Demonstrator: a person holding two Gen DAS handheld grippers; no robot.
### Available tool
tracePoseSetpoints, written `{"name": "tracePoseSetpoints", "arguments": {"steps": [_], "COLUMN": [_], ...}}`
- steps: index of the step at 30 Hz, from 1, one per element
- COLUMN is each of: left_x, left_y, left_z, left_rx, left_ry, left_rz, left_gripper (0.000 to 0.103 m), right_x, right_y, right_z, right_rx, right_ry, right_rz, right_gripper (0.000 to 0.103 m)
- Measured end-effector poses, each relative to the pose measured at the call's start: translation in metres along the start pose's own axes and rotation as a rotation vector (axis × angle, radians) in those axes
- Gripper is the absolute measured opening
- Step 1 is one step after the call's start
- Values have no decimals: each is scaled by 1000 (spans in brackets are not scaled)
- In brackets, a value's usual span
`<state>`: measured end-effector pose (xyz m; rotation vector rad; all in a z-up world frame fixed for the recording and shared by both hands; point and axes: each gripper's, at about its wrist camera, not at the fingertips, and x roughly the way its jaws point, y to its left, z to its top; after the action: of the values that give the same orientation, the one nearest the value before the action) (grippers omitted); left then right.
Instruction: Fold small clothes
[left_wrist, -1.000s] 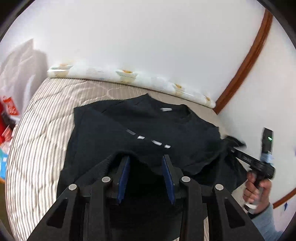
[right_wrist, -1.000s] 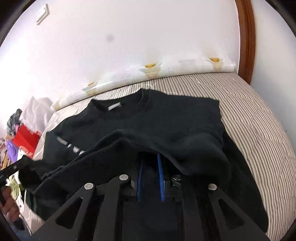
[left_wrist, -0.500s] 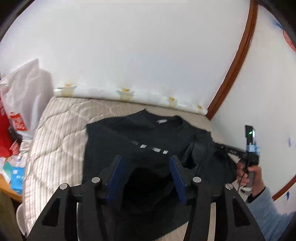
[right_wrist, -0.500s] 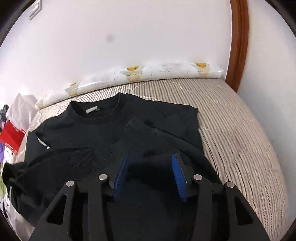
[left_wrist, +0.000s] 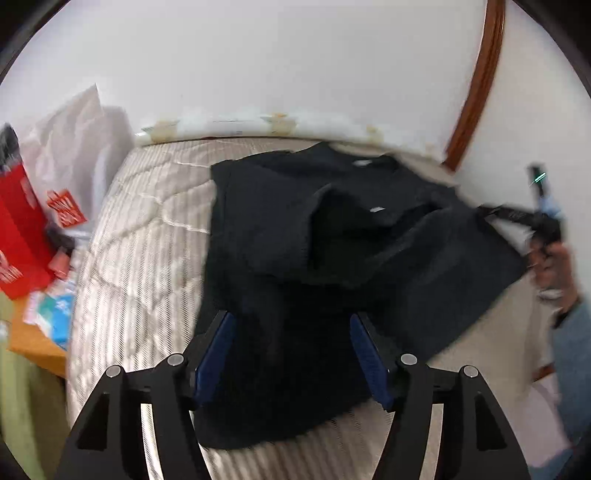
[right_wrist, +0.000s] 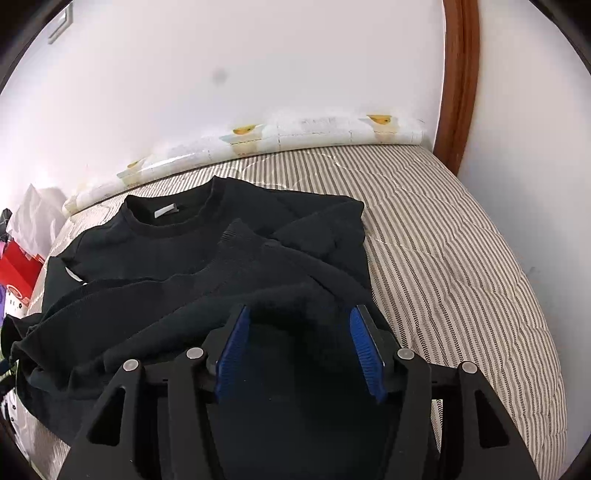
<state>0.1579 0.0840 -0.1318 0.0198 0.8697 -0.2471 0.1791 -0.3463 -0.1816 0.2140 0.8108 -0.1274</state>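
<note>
A black knit sweater (right_wrist: 207, 266) lies folded over itself on the striped mattress (right_wrist: 454, 236), its collar toward the wall and its long axis running from my tongs to the collar. My left tongs (left_wrist: 291, 354) have just been opening and stand released, the sweater's near hem lying loose between the blue pads (left_wrist: 216, 352). My right tongs (right_wrist: 299, 347) have likewise been opening, a soft ribbed fold between them, not pinched.

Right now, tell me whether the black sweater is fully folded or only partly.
Partly folded. The black sweater lies on the striped mattress with its hem heaped loosely over the chest and the collar still exposed; no neat stack yet.
</note>
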Motion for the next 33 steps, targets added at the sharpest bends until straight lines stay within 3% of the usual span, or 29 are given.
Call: {"name": "tracePoseSetpoints", "arguments": {"steps": [3,5,11,16,21,27,29,30,31,33], "left_x": [12,20,48,75,91,87,79,74,69,55], "left_y": [-5,-3,19,32,31,19,16,14,13,15], "left_z": [10,23,56,73,84,83,84,85,86,91], "left_rx": [54,65,-25,-84,-110,-81,-66,-61,-61,-88], "left_ry": [-82,-121,-78,-16,39,29,-1,-24,-42,-83], "left_rz": [158,178,49,9,-61,-26,10,31,42,40], "left_gripper": [63,63,63,62,39,14,13,13,13,13], "right_x": [3,6,25,46,60,72,78,80,81,73], "right_y": [2,4,5,7,7,18,26,30,31,31], "right_z": [-1,1,16,29,40,45,46,46,46,48], "right_rx": [-10,-25,-19,-28,-13,-59,-88,-105,-114,-124], "right_ry": [11,15,20,36,53,84,99,105,101,40], "right_rz": [-8,-12,-14,-16,17,103,112,113,101,140], "right_gripper": [56,56,58,58,58,58,47,29,21,15]}}
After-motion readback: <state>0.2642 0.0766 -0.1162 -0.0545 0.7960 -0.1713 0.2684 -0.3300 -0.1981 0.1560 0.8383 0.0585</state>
